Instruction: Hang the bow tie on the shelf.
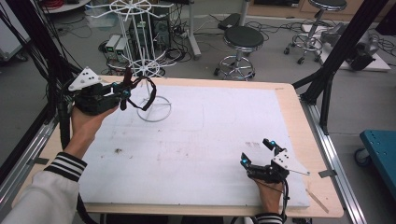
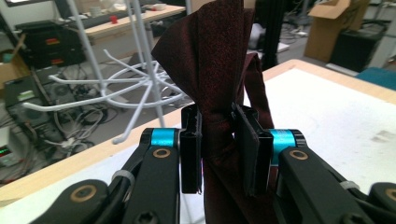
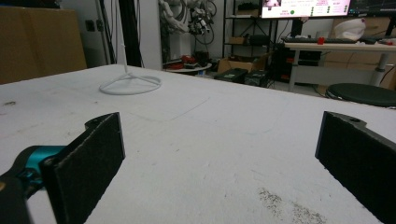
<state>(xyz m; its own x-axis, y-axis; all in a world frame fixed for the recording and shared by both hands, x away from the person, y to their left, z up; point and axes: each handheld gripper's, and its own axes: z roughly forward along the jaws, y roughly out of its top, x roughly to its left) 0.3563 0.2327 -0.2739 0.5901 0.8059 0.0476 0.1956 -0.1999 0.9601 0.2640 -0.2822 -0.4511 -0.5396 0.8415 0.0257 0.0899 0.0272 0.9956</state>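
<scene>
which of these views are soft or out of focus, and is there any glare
High view: even light, no glare, slightly soft overall. Left gripper view: dark red tie sharp between the jaws, white rack fairly clear. Right gripper view: near pads blurred, screen behind washed out.

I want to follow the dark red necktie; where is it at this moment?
In the high view the necktie hangs at the table's far left, clamped in the left claw, just beside the white wire rack.
</scene>
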